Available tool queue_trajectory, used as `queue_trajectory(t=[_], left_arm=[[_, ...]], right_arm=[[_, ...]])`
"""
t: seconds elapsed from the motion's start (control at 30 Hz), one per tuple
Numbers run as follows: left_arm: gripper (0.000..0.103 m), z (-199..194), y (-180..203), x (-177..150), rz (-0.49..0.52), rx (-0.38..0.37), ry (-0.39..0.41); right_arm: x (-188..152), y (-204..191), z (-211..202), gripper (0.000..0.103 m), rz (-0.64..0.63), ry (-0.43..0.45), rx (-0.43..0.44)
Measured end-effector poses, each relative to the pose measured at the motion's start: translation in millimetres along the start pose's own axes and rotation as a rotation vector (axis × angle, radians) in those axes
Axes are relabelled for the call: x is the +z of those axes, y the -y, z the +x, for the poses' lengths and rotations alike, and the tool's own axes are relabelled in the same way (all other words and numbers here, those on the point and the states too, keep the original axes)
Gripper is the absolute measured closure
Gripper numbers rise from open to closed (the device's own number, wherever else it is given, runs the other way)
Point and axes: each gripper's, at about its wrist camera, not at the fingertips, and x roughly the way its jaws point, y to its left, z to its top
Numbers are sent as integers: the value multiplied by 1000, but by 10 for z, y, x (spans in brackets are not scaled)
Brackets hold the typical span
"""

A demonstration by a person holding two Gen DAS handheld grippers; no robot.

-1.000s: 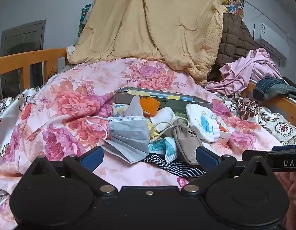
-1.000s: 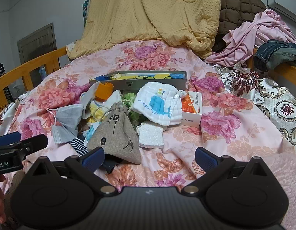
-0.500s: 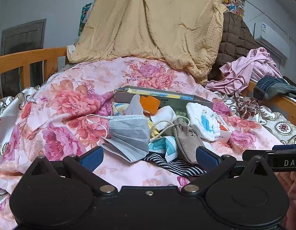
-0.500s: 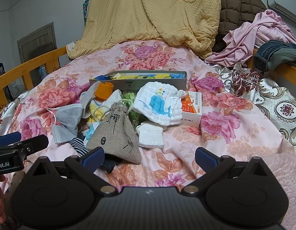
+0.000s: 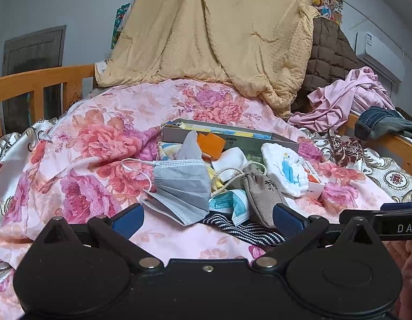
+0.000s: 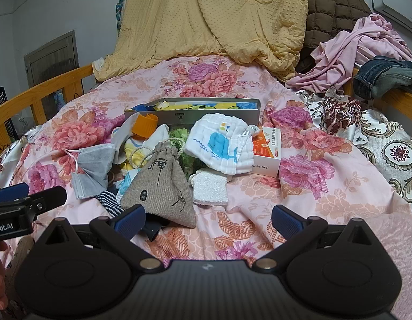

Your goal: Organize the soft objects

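A heap of soft things lies on the floral bedspread in front of a grey open box [image 6: 192, 108]. It holds a grey face mask [image 5: 183, 186] [image 6: 92, 166], a tan drawstring pouch [image 6: 160, 186] [image 5: 262, 190], a white cloth with a blue whale [image 6: 219, 146] [image 5: 284, 170], a white sponge pad [image 6: 210, 188], a striped cloth [image 5: 248, 230] and an orange cup [image 6: 144, 125]. My left gripper [image 5: 207, 218] is open and empty just before the mask. My right gripper [image 6: 208, 220] is open and empty just before the pouch.
An orange and white medicine carton [image 6: 267, 150] lies right of the whale cloth. A yellow blanket [image 5: 219, 40], a brown quilt, pink clothes [image 6: 358, 50] and jeans [image 6: 384, 78] pile at the back and right. Wooden bed rails [image 5: 38, 82] run along both sides.
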Motion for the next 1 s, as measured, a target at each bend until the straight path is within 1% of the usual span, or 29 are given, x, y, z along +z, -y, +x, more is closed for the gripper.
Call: queue_trajectory(t=[1.0], left_arm=[[1, 5, -5, -4, -1, 0, -2]], right_arm=[[0, -16, 9, 0, -3, -2, -2]])
